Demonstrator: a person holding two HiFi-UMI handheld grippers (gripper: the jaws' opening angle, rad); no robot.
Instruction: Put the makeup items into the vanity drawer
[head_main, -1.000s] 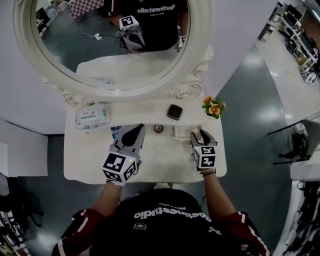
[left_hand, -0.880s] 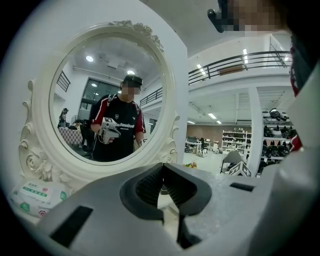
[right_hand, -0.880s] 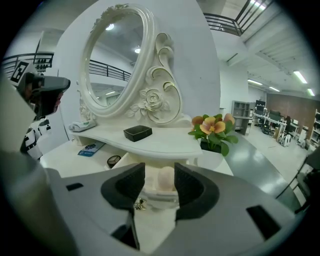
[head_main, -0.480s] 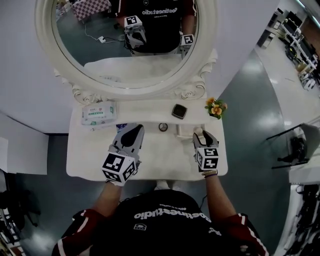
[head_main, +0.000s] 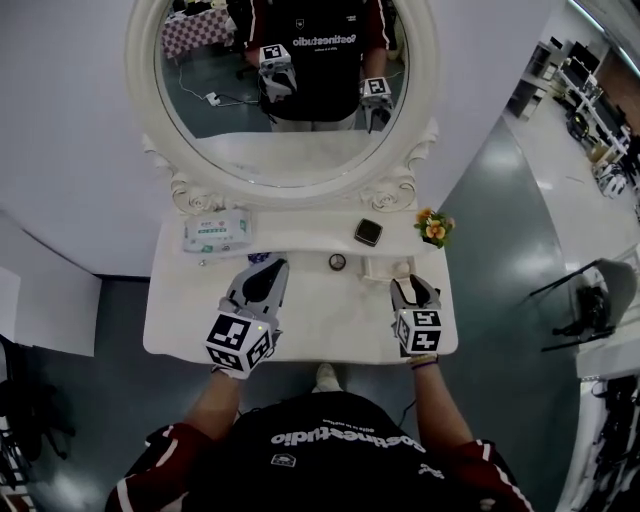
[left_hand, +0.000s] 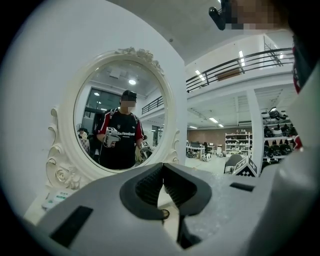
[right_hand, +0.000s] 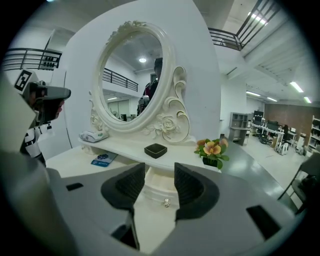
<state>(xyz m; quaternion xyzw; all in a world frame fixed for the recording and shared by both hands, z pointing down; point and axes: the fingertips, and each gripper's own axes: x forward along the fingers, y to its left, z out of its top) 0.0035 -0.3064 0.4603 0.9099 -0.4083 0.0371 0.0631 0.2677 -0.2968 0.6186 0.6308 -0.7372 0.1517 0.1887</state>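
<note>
Left gripper (head_main: 274, 268) jaws were pressed together on nothing, well left of the vanity drawer (head_main: 385, 267). Right gripper (head_main: 412, 284) jaws stood spread and empty just in front of the drawer, with its knob (right_hand: 165, 202) showing between them. Round compact (head_main: 338, 261) lay just left of the drawer, and the blue packet (head_main: 258, 258) further left. Black square case (head_main: 368, 232) sat on the shelf above the drawer, and the flowers (head_main: 434, 227) on the shelf to its right.

Head cam overhead, looks steeply down on mirror (head_main: 285, 90); left gripper (head_main: 273, 267) & right gripper (head_main: 413, 284) cams sit low, near, facing mirror, which all views share.
</note>
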